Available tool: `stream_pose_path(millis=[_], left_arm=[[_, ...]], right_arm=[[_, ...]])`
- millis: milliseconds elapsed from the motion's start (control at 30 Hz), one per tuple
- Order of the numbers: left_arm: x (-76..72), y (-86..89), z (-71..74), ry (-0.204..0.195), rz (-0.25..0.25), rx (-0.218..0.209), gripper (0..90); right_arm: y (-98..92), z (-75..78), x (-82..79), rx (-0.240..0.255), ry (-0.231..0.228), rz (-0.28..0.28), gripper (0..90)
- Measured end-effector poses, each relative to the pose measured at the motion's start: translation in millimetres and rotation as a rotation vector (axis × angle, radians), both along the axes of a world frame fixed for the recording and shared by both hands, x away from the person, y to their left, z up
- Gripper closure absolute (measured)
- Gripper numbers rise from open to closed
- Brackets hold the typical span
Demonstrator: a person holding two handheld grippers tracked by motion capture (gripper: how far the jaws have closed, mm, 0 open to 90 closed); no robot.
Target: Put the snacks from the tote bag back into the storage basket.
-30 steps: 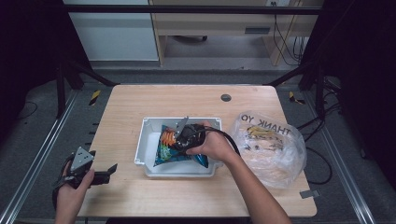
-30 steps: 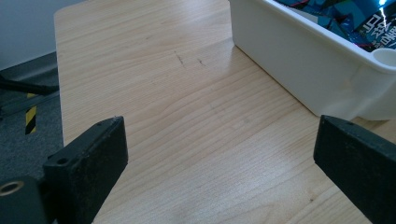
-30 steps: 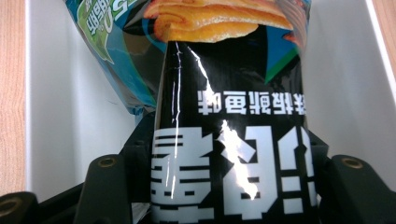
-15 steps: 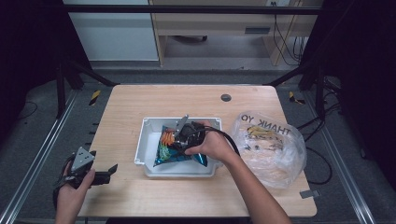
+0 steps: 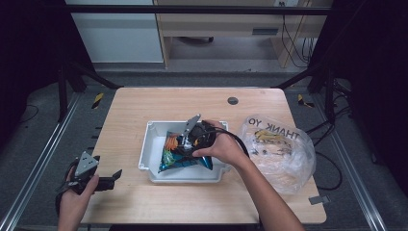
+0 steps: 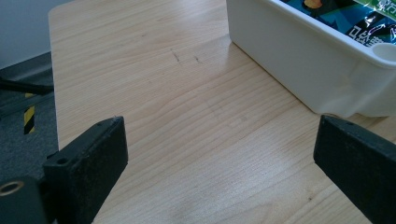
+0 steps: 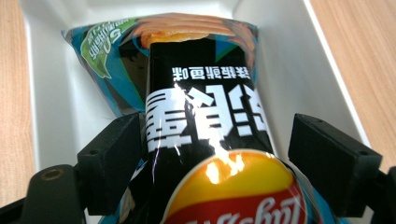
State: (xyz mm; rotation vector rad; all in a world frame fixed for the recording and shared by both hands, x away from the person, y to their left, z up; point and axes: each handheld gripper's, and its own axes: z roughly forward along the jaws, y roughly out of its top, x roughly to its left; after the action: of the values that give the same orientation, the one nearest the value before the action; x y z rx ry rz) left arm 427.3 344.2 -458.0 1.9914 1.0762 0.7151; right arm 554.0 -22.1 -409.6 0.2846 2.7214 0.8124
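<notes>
The right gripper [image 5: 188, 139] has barely moved over the last second, its fingers apart astride the chip bag [image 7: 205, 116] lying in the white bin [image 5: 149, 144], apparently just released, while the left gripper [image 5: 103, 179] idles wide open over the desk [image 5: 144, 106].

My left gripper [image 6: 219, 154]: jaws wide apart over bare wooden table [image 6: 187, 121];
White bin [image 6: 308, 65]: upper right, snack bag [image 6: 345, 18] inside

I see the table [image 5: 144, 103] evenly lit from above amid dark surroundings; white glare streaks the chip bag [image 7: 205, 135], and both gripper views blur softly at the near jaws.
</notes>
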Motion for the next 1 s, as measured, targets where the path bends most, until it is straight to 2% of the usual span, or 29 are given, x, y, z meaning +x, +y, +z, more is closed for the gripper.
stream_pose_path(millis=[267,500,700,1000], left_arm=[[0.8,-0.6,-0.4,0.002,-0.004,0.008,2.6],[0.6,-2.7,-0.9,0.005,-0.007,0.011,2.6],[1.2,-3.4,-1.5,0.010,-0.009,0.012,2.6],[0.0,-0.8,-0.7,0.004,0.002,-0.005,2.6]], right_arm=[[-8.6,9.7,-3.7,0.036,0.002,-0.013,16.6],[-17.7,23.0,-9.5,0.079,-0.004,-0.047,13.9],[-22.3,35.4,-19.4,0.154,-0.006,-0.089,11.7],[-29.2,51.9,-27.5,0.221,-0.005,-0.155,8.6]])
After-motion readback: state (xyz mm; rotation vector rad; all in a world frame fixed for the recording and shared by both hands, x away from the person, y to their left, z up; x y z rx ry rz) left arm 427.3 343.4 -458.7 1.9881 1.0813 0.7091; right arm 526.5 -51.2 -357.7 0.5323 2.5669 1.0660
